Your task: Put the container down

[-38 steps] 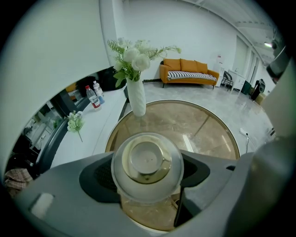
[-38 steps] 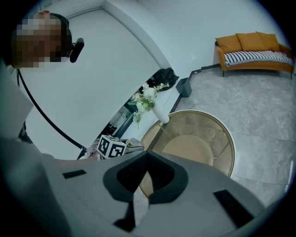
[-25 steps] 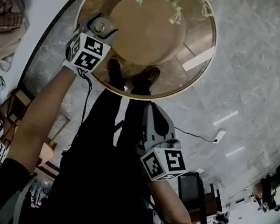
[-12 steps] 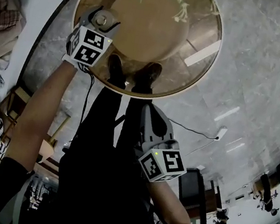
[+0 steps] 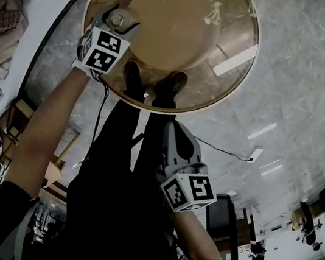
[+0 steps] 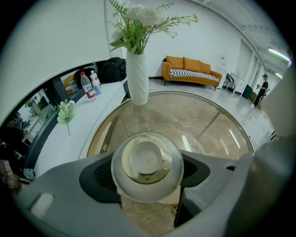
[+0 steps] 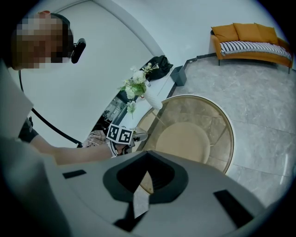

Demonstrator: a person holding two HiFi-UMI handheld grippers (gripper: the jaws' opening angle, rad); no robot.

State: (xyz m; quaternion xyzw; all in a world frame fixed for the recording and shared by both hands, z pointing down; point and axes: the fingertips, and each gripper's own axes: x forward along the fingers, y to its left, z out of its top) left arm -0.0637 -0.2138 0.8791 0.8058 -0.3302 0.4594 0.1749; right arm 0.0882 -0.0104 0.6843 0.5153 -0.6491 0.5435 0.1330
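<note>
One round container (image 6: 147,163), white with a gold-toned ring around a pale centre on its top, sits pinched between the fingers (image 6: 95,178) of the left gripper (image 5: 113,25). Those fingers stand wide apart, their dark pads against the container's two sides. The container is over the left edge of a round glass counter (image 5: 231,51), just inside the rim; whether its base touches the glass I cannot tell. At the counter's far side stands a tall white vase (image 6: 137,76) of white flowers and green sprigs, well apart from the container. Through the glass the person's two dark shoes (image 5: 154,88) show on the floor below.

Lower down and nearer the body, the right gripper (image 7: 147,155) hangs over the grey marble floor (image 5: 293,86), clear of the counter, its fingers (image 7: 203,185) pressed together at the tips with nothing between them. Beyond the counter an orange sofa (image 6: 191,70) stands against the wall, and two bottles (image 6: 89,85) stand on a white curved ledge to the left.
</note>
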